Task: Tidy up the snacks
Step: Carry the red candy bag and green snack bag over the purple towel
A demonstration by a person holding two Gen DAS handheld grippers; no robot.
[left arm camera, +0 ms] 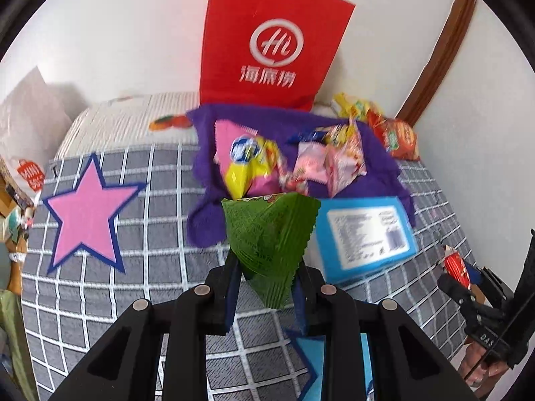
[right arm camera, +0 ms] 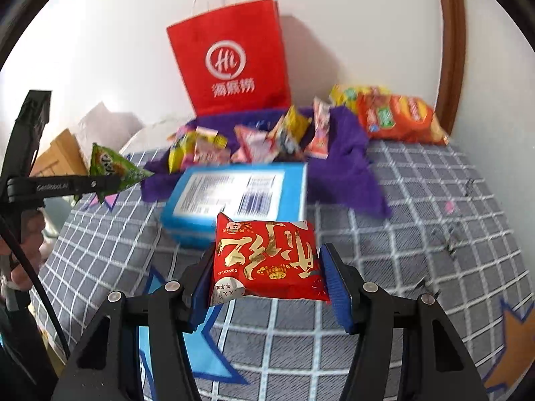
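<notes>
Up front in the left wrist view, the left gripper point(left arm camera: 267, 287) has its jaws clamped on a green snack packet point(left arm camera: 271, 237) above the checked bed point(left arm camera: 133, 267), near a blue box point(left arm camera: 364, 234). Over in the right wrist view, the right gripper point(right arm camera: 267, 280) pinches a red snack packet point(right arm camera: 267, 260) before the red paper bag point(right arm camera: 230, 60).

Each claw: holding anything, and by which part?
Left claw grips the green snack packet by its lower end. Right claw clamps the red snack packet across its two side edges.

Both wrist views toward red bag point(left arm camera: 271, 43)
</notes>
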